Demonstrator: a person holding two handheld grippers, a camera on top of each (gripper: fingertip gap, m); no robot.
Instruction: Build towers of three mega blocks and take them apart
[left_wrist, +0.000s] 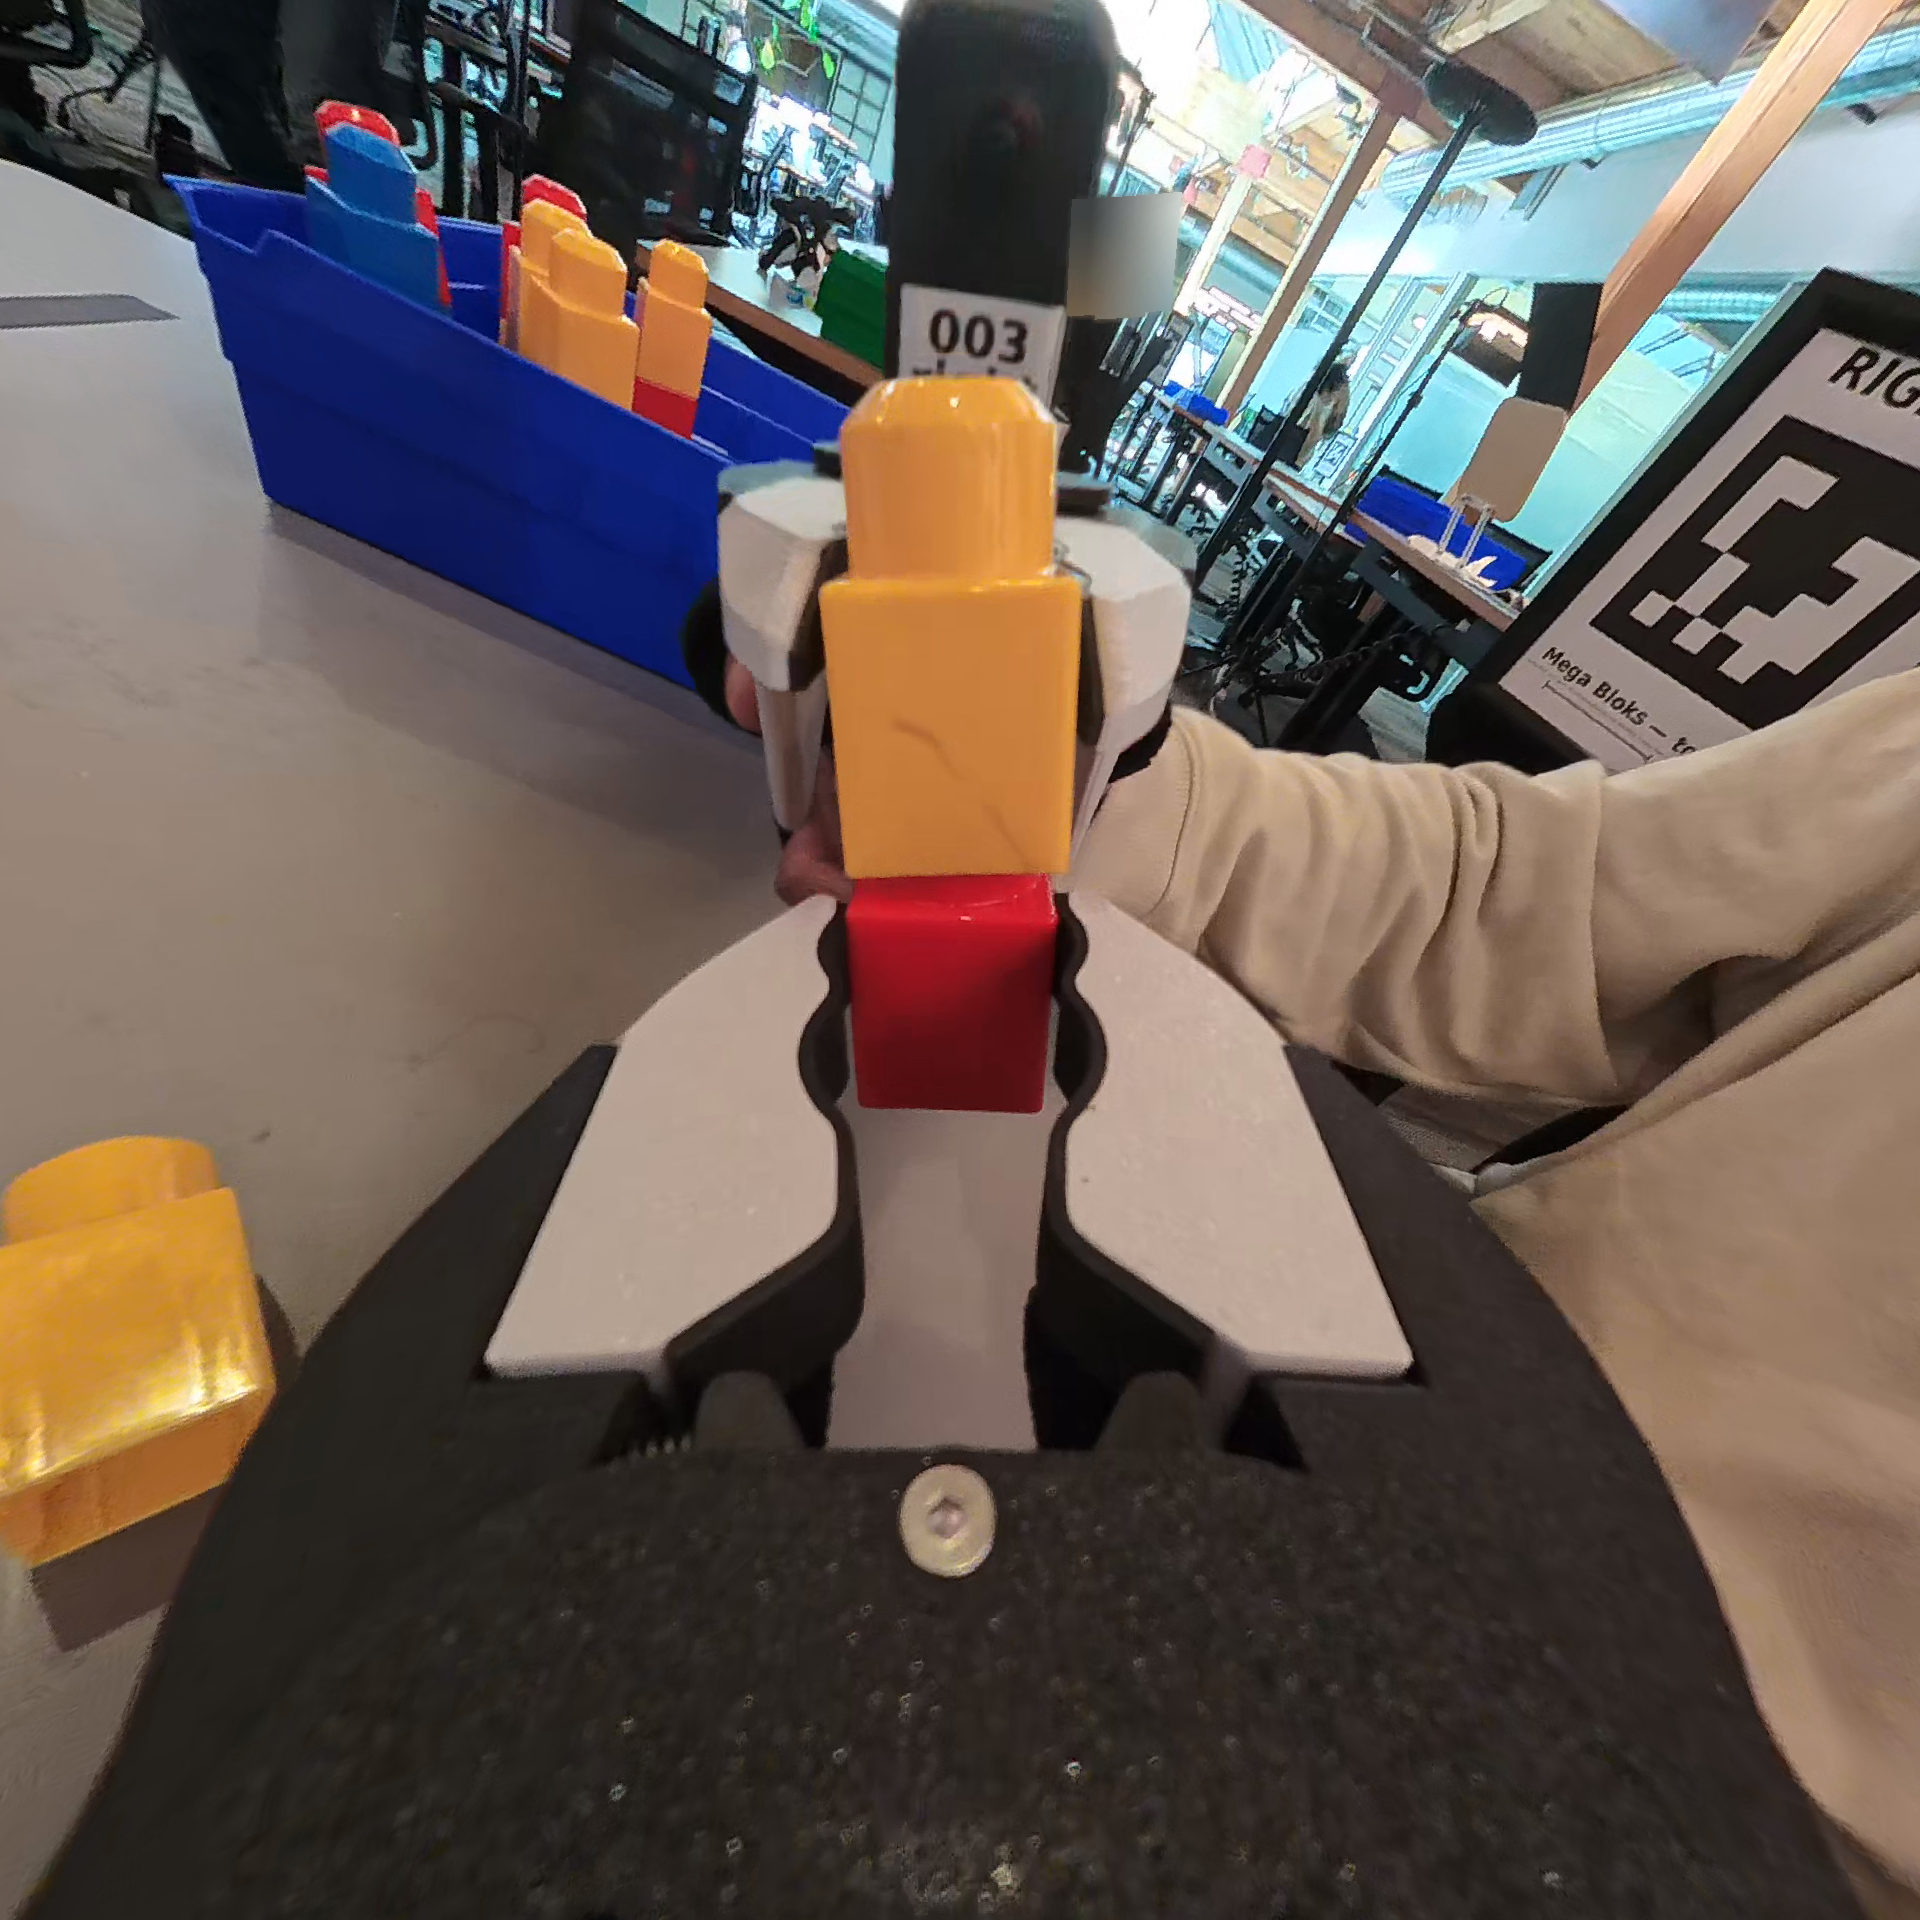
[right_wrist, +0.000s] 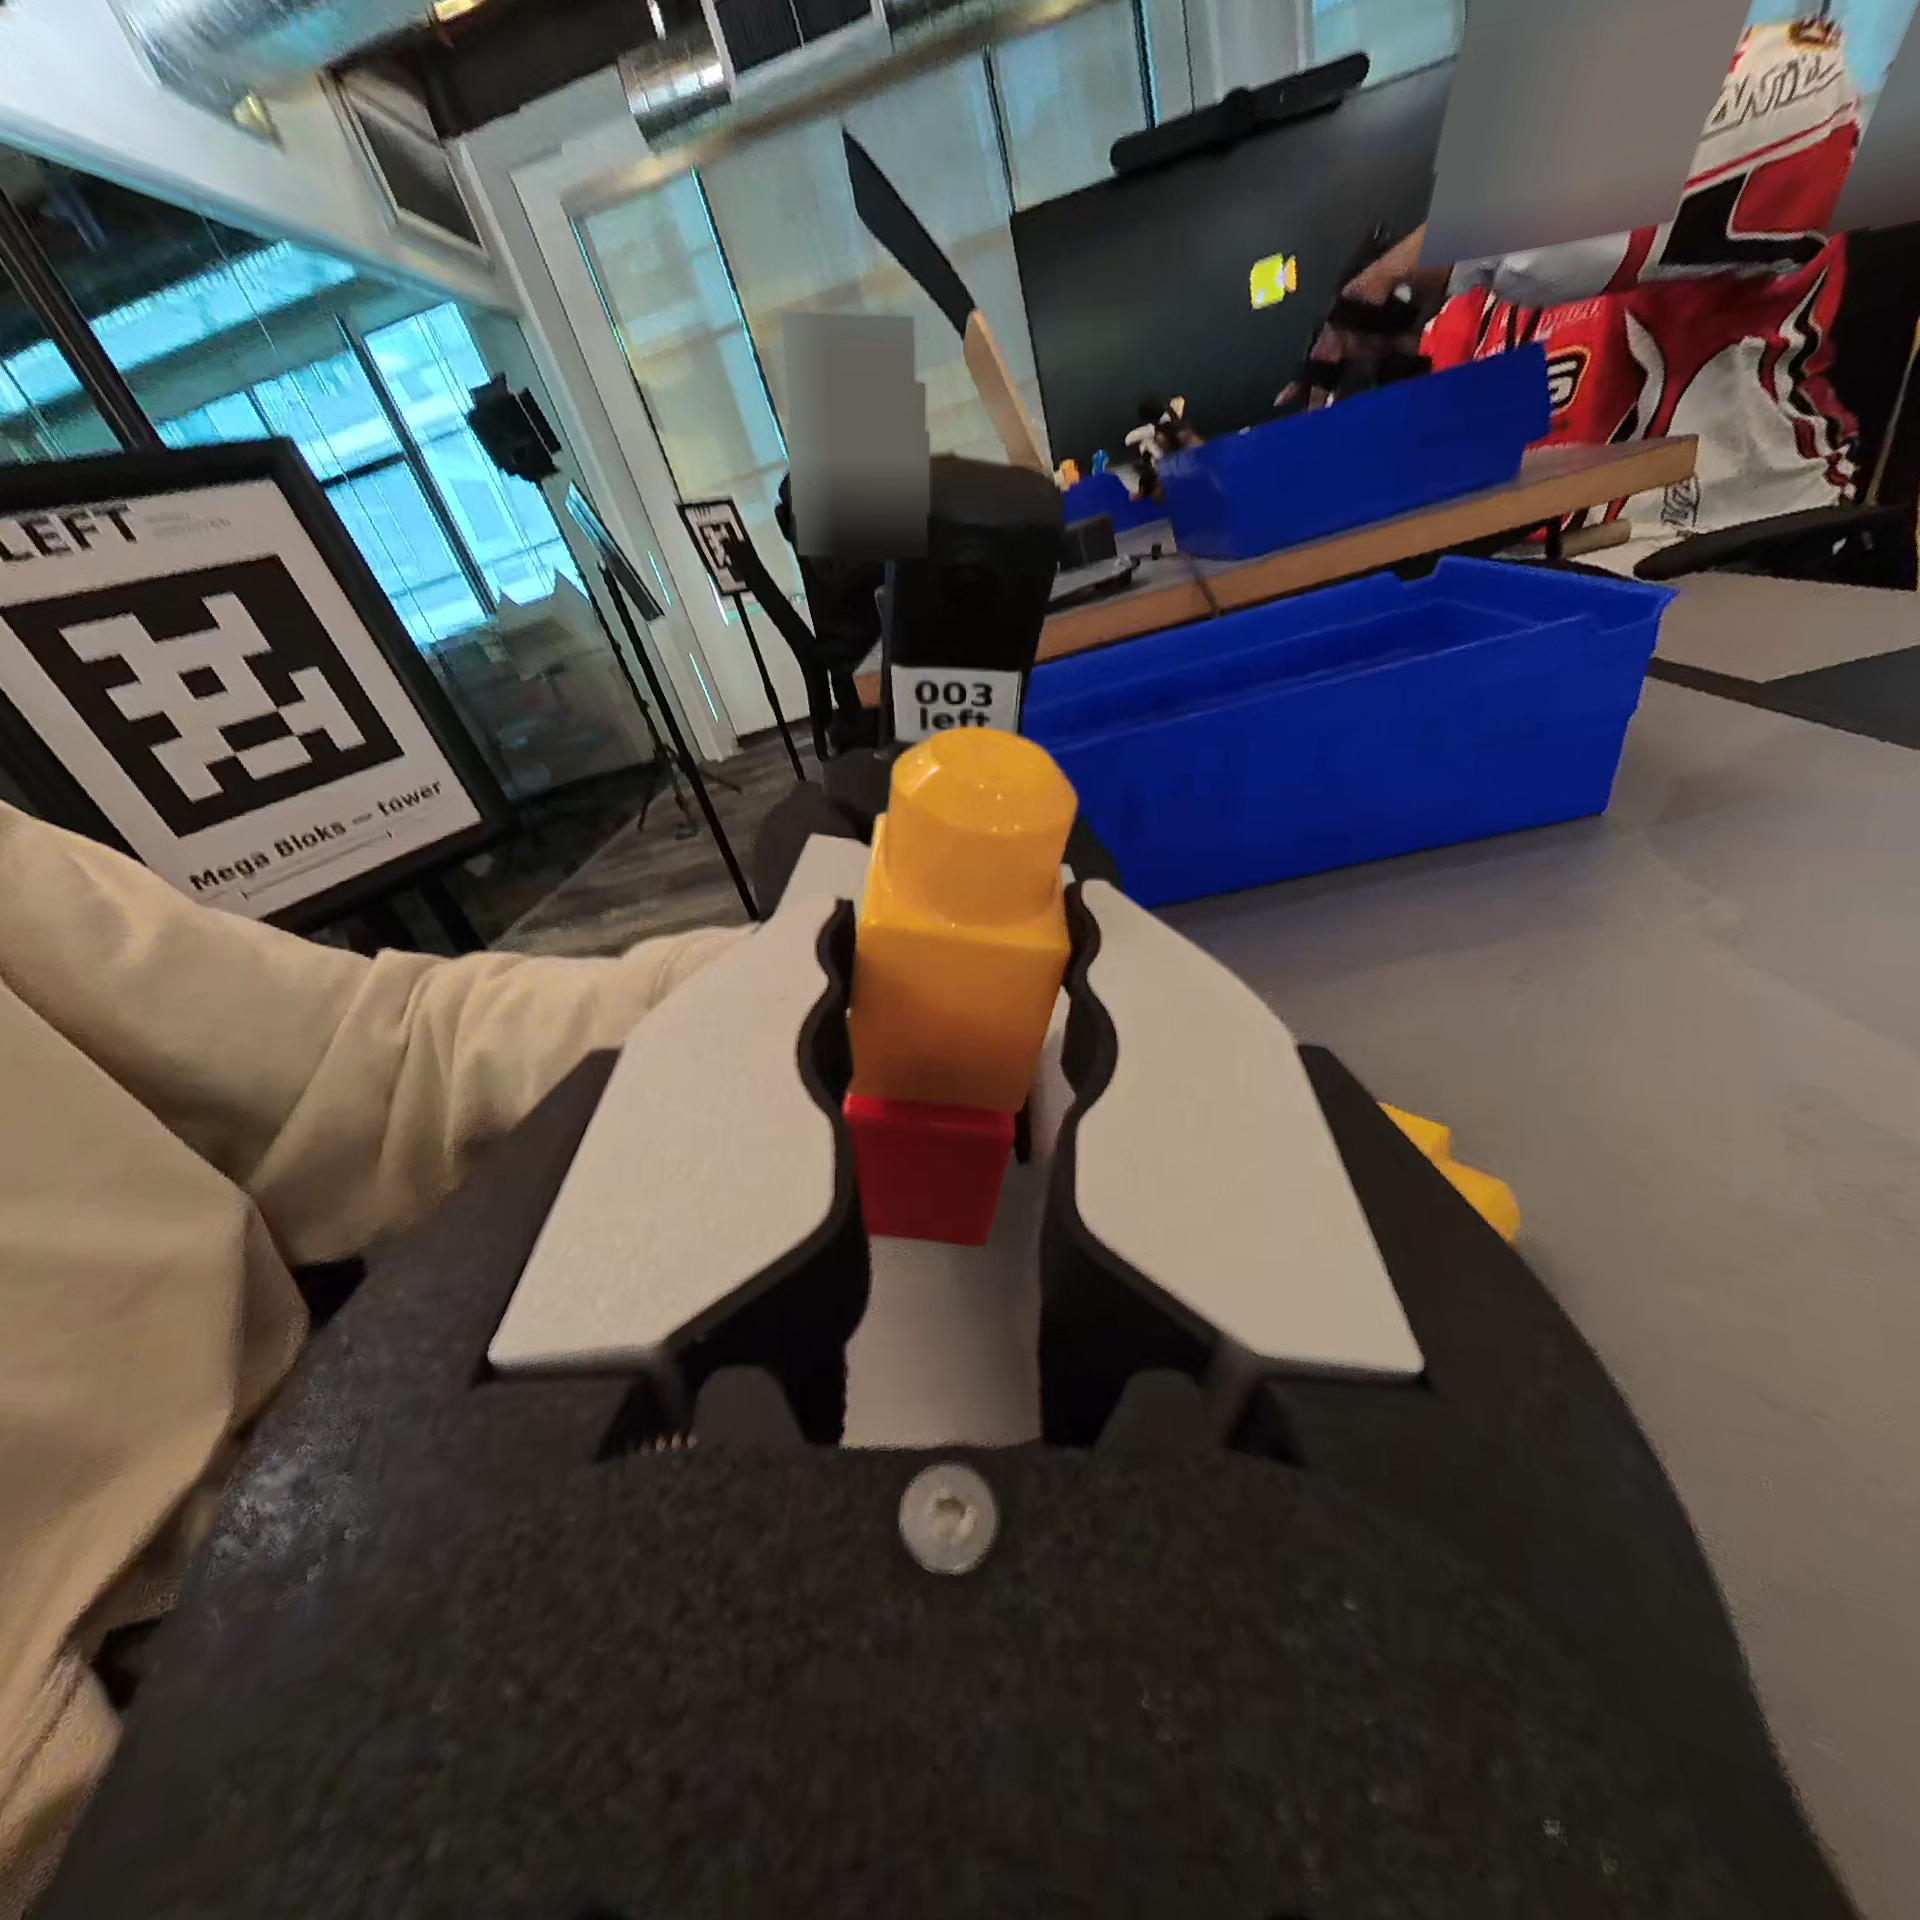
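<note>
Framed sign, white label (both printed)

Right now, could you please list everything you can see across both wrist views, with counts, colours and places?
Red block: one, red, bottom of the held stack, clamped by the left tool.
Orange block: one, orange, on top of the red block, clamped by the right tool.
Loose orange block: one, orange, lying on the grey table.
Full bin: one, blue, on the table, holding several blue, orange and red block towers.
Second bin: one, blue, on the table; contents not visible.
Marker signs: two, black and white, framed, one beside each side of the table.
Left tool: one, white fingers, black pads.
Right tool: one, same build.
Sleeves: cream.
</note>
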